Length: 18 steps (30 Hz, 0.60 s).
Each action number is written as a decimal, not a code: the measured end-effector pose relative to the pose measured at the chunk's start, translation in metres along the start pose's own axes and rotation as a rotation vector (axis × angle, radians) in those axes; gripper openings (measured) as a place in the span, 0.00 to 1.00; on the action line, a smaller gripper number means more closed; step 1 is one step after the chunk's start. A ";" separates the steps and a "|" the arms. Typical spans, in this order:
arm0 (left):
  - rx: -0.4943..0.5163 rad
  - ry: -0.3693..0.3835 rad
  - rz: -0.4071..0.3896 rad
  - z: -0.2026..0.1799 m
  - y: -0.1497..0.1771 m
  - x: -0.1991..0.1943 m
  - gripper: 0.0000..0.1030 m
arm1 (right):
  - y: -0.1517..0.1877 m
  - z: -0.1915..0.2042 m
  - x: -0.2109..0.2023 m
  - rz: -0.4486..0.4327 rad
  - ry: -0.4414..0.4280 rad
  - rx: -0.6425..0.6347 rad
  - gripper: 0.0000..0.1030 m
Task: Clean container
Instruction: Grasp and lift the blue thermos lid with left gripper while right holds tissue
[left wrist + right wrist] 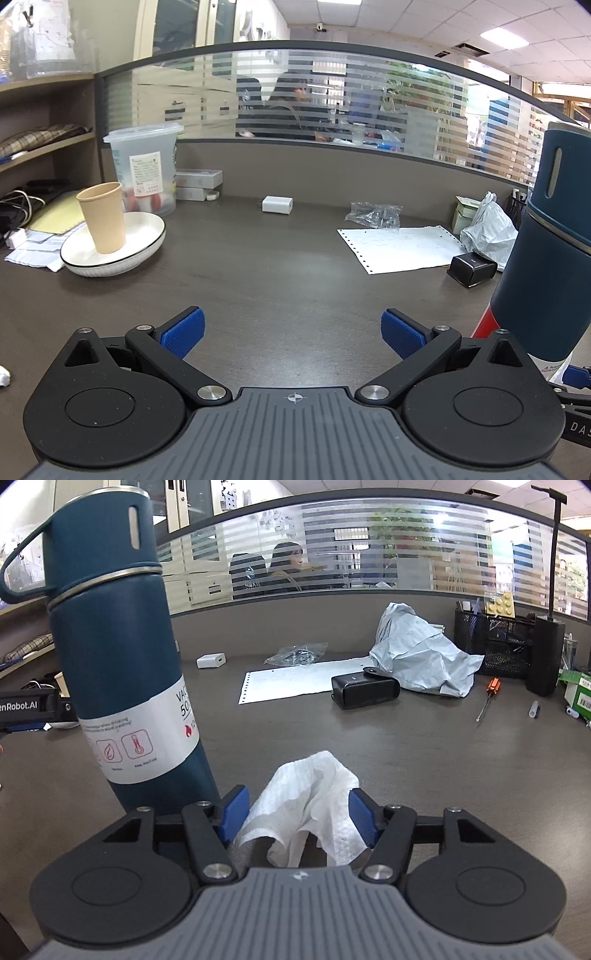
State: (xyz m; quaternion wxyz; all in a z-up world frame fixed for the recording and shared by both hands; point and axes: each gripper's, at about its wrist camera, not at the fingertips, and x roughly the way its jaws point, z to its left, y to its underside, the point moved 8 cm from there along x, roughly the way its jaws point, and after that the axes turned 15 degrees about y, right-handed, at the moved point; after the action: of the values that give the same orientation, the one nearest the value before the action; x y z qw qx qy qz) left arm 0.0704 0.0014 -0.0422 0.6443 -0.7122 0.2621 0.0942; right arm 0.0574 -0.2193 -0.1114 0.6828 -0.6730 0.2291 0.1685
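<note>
A tall dark blue vacuum flask [122, 657] with a lid, a handle loop and a white label stands upright on the dark desk, just left of my right gripper [299, 805]. That gripper is shut on a crumpled white tissue [314, 786], which bulges up between the blue pads. In the left wrist view the flask [546, 240] rises at the right edge, beside my left gripper [291, 328]. The left gripper is wide open over bare desk with nothing between its fingers. Part of its body [29, 709] shows behind the flask in the right wrist view.
A paper cup [101, 218] stands in a white bowl [147, 236] at the left, before a plastic tub [147, 166]. A paper sheet [291, 683], a black case [364, 690], a crumpled bag [417, 657], a screwdriver [487, 698] and a mesh organizer [495, 638] lie farther back.
</note>
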 end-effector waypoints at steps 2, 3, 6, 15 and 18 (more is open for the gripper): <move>-0.003 0.000 0.000 0.003 0.004 0.003 1.00 | 0.001 0.001 0.003 0.010 0.005 -0.005 0.50; -0.004 0.001 0.003 0.003 0.005 0.007 1.00 | 0.002 0.001 0.005 0.017 0.007 -0.008 0.47; -0.005 0.006 0.009 0.007 0.004 0.013 1.00 | 0.002 0.000 0.010 0.032 0.003 0.002 0.36; 0.001 0.010 0.008 0.007 0.001 0.013 1.00 | 0.005 -0.010 0.013 0.038 -0.011 0.021 0.07; -0.001 0.012 0.004 0.006 0.001 0.013 1.00 | 0.005 -0.012 0.010 0.039 -0.030 0.018 0.07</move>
State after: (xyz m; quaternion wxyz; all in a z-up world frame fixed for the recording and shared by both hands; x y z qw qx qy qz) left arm 0.0820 0.0043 -0.0496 0.6422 -0.7125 0.2674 0.0915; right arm 0.0619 -0.2320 -0.1204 0.6887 -0.6597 0.2332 0.1897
